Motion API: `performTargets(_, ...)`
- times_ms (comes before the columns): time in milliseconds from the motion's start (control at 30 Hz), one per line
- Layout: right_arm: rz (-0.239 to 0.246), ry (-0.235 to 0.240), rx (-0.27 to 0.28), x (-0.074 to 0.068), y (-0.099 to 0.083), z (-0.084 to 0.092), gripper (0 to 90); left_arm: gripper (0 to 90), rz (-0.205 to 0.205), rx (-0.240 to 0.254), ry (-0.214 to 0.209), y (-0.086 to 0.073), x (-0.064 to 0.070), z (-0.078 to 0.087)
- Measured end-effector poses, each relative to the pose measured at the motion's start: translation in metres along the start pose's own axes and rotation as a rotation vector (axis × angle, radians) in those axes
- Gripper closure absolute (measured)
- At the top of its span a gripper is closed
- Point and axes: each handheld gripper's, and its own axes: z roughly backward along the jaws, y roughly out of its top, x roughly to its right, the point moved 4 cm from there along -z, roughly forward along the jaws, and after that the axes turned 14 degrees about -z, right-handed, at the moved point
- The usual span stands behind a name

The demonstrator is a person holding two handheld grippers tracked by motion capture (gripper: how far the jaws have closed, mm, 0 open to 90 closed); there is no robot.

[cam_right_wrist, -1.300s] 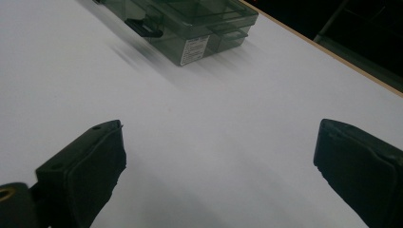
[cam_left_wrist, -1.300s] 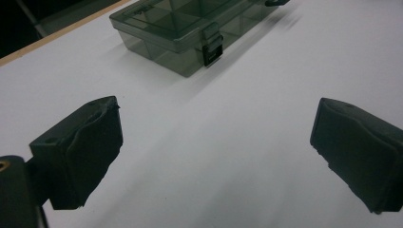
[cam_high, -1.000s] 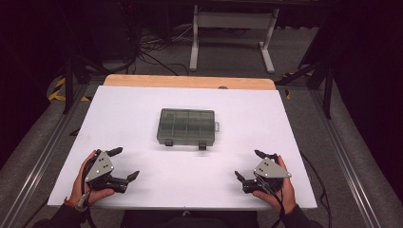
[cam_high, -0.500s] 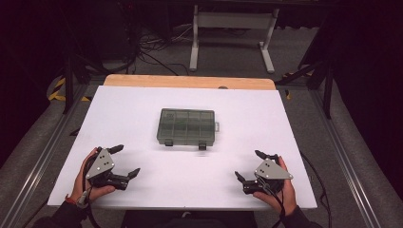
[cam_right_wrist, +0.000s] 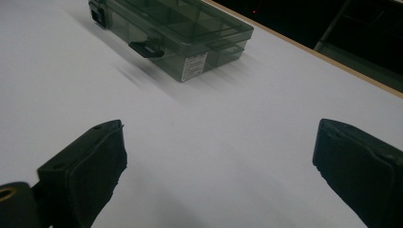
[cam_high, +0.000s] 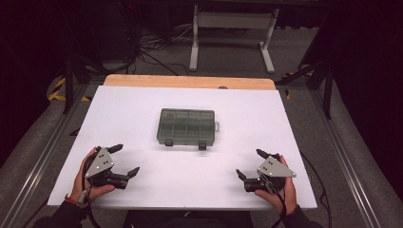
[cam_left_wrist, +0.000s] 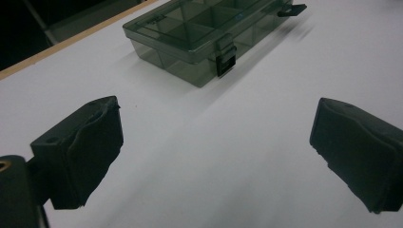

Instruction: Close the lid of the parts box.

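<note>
Sitting closed in the middle of the white tabletop point(cam_high: 142, 109) is a smoky-green translucent plastic compartment box point(cam_high: 186, 126), flat and rectangular, its lid down and its dividers showing through the top. Two dark latches point(cam_high: 202, 146) hang on its near long edge, and a small tab sticks out from its right short side. Down at the near left corner, the left gripper point(cam_high: 124, 160) rests low over the tabletop in the person's left hand point(cam_high: 88, 183), a grey three-cornered plate on top of it, its two black jaws spread wide with nothing between them. Over on the near right, the right gripper point(cam_high: 249, 164) sits in the person's right hand point(cam_high: 278, 190), same grey plate, jaws likewise set wide apart and empty. Both grippers are well apart from the box, one on either side of it and nearer the person than it is. From the left gripper view the box point(cam_left_wrist: 209, 33) lies ahead, beyond the gap between the jaws, one latch facing the camera. From the right gripper view the box point(cam_right_wrist: 173, 33) lies ahead and to the left, a white label on its short end wall. Bare white surface lies between each gripper and the box. Behind the tabletop, a wooden edge strip point(cam_high: 190, 81) runs along the far side.
</note>
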Motion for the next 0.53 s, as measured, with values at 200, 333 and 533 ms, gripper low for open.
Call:
performTargets(200, 0.001, 0.0, 0.005, 0.001, 0.0001, 0.0, 4.4, 4.5, 0.008, -0.002, -0.004, -0.0001, -0.0005, -0.0013)
performTargets(333, 0.004, -0.001, 0.005, 0.0016, 0.0004, 0.0003, 4.3, 4.5, 0.011, -0.001, -0.006, -0.0002, -0.0011, -0.003)
performTargets(533, 0.001, 0.002, 0.01, 0.0017, 0.0014, -0.0005, 4.3, 4.5, 0.017, -0.002, -0.004, -0.0007, -0.0011, -0.0017)
